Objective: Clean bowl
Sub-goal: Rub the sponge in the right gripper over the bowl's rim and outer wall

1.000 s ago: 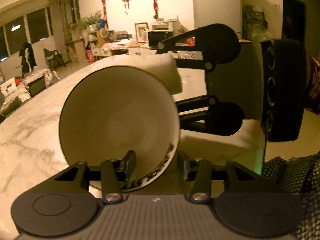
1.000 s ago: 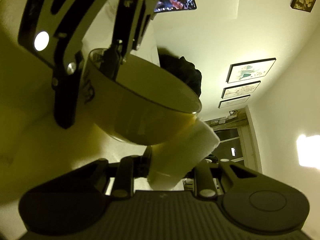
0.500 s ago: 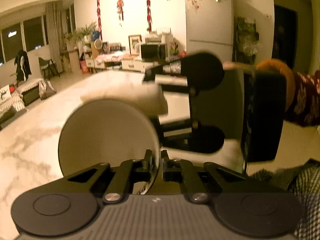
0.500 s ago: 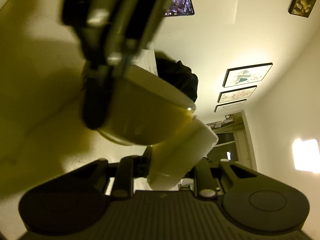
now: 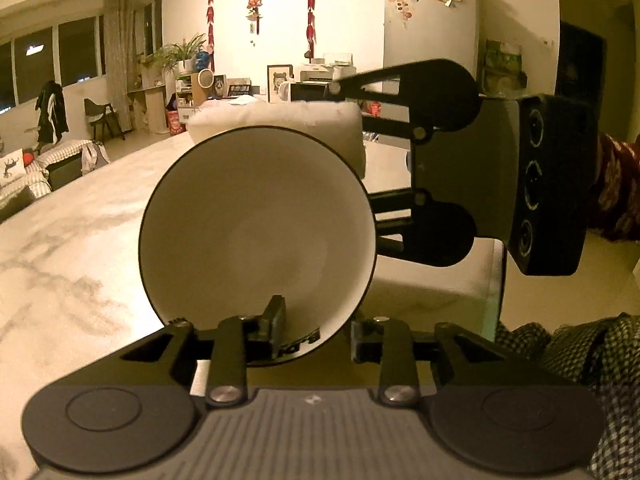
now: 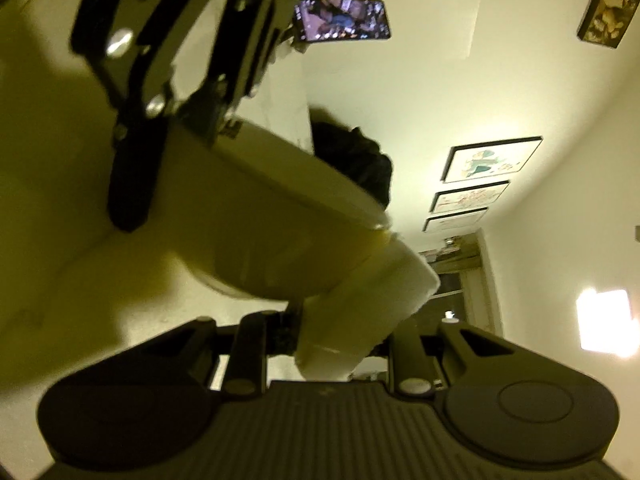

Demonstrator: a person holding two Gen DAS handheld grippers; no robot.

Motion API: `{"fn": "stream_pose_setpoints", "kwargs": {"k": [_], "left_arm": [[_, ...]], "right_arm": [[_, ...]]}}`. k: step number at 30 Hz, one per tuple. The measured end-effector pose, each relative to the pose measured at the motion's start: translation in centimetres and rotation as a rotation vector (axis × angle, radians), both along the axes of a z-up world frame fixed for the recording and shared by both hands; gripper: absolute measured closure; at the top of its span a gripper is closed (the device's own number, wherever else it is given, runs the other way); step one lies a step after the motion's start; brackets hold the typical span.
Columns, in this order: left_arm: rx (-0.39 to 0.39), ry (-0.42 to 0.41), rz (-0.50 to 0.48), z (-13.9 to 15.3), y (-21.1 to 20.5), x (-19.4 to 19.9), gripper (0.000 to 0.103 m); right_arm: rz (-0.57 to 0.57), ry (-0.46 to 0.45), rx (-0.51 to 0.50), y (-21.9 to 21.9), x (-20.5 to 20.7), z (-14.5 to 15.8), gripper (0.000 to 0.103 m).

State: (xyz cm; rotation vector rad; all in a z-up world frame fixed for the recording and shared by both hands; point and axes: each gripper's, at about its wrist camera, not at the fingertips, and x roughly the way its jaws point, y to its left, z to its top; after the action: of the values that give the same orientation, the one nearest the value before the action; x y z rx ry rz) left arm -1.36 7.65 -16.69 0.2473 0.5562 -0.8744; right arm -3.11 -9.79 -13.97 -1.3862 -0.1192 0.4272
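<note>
Jaws of your left gripper point(image 5: 314, 330) are opening astride the round white ceramic bowl point(image 5: 256, 236) rim at 6 o'clock; your right gripper point(image 6: 340, 340) pinches the white sponge block point(image 6: 368, 304) against its 12 o'clock edge. Mid-wipe: re-clamp before scrubbing.

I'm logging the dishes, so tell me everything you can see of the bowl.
The bowl is round, white and glazed, with a thin dark rim and dark lettering outside near the rim. It is tipped on edge, its empty inside facing the left camera. The left gripper straddles its lower rim, jaws opening. A white sponge in the right gripper presses its far rim.
</note>
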Motion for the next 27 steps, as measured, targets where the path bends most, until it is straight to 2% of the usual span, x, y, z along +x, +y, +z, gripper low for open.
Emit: {"fn": "stream_pose_setpoints", "kwargs": {"k": [5, 12, 23, 27], "left_arm": [[-0.007, 0.011, 0.016, 0.5, 0.1, 0.3, 0.066], [-0.006, 0.013, 0.024, 0.8, 0.0, 0.3, 0.064], [-0.001, 0.01, 0.029, 0.8, 0.0, -0.2, 0.063], [-0.002, 0.01, 0.031, 0.8, -0.2, -0.2, 0.062]], "right_arm": [[0.001, 0.016, -0.029, 0.2, 0.3, -0.3, 0.079], [0.021, -0.032, -0.009, 0.9, 0.1, 1.5, 0.079], [0.003, 0.031, -0.049, 0.1, 0.2, -0.2, 0.081], [0.012, 0.016, -0.062, 0.2, 0.2, 0.2, 0.081]]}}
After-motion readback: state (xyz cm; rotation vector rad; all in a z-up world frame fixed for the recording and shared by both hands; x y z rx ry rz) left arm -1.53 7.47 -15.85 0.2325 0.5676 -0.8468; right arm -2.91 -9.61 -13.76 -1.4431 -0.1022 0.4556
